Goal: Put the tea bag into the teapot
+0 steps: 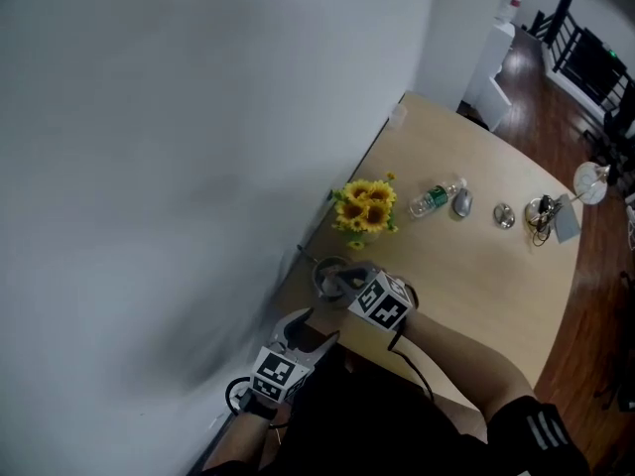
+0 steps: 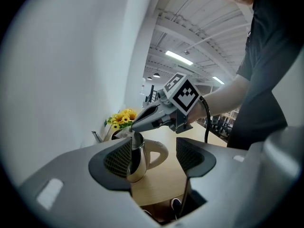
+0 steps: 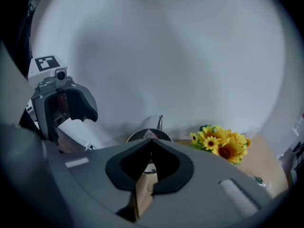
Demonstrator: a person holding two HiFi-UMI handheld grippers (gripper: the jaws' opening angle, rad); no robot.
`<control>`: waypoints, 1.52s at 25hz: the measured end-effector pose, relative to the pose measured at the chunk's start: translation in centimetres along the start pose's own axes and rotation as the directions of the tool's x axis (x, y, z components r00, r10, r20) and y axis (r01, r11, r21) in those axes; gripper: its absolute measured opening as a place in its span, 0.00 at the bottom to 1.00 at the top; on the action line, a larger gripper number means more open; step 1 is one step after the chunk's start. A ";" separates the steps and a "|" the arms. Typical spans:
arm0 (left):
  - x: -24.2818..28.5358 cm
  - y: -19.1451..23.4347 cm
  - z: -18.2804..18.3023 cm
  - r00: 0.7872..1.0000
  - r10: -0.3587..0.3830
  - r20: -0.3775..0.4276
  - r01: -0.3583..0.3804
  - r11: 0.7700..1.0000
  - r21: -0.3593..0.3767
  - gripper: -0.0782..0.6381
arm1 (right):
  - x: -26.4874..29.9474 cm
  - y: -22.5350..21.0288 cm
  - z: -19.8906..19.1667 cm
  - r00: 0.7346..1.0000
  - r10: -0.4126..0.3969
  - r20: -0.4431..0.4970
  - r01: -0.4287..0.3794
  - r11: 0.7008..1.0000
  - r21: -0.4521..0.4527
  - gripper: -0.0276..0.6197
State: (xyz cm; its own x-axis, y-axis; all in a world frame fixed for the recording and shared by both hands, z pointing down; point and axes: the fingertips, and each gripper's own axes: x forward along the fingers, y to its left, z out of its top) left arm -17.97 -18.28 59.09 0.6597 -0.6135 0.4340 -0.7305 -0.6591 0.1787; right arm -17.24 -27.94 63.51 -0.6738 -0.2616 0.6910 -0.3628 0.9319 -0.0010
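Right tool [image 3: 151,141] pinching pale flat tea bag [image 2: 125,133] over shiny steel teapot [image 2: 137,161], cream handle; left tool [image 2: 154,156] spread.

We see a big indoor hall, like an office or work room. A pale wooden worktop [image 1: 476,256] stands against a plain white wall [image 1: 179,167], with yellow sunflowers [image 1: 365,206] and a small bottle [image 1: 434,199] on it. The floor [image 1: 536,107] is dark wood. Long lights [image 2: 179,57] hang under a high, bare roof.

Bunched yellow sunflowers [image 1: 365,206] close against the plain white wall [image 1: 149,167]. Just beside them on the pale wooden table [image 1: 476,266], lying flat, a clear plastic bottle with green label [image 1: 434,200].
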 end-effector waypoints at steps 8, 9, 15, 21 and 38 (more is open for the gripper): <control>-0.3 0.6 -0.2 1.000 -0.004 -0.008 0.004 1.000 -0.008 0.51 | 2.2 -0.2 -1.8 0.999 0.008 -0.048 -0.007 1.000 0.017 0.12; -0.2 0.7 -0.3 1.000 -0.006 -0.009 0.006 1.000 -0.008 0.51 | 2.2 -0.3 -1.9 0.999 0.009 -0.046 -0.007 1.000 0.027 0.12; 0.6 0.5 0.1 1.000 -0.014 -0.003 0.014 1.000 -0.002 0.51 | 0.8 -1.1 -1.6 1.000 -0.005 0.000 0.005 0.998 0.062 0.13; 1.1 0.9 1.6 1.000 -0.005 0.024 0.004 1.000 0.024 0.51 | -2.6 -1.4 0.0 0.995 -0.029 0.099 0.020 0.995 0.094 0.13; 8.8 -12.8 3.8 0.991 -0.133 0.006 0.131 0.984 0.122 0.51 | -23.7 -0.9 -9.8 0.911 -0.244 0.331 0.132 0.936 0.326 0.08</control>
State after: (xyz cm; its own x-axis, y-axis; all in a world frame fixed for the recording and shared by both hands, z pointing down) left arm -2.18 -16.92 57.27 0.7520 -0.5228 0.4014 -0.6105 -0.7820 0.1253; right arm 5.35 -20.06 54.22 -0.7390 -0.5490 0.3905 -0.6384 0.7558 -0.1455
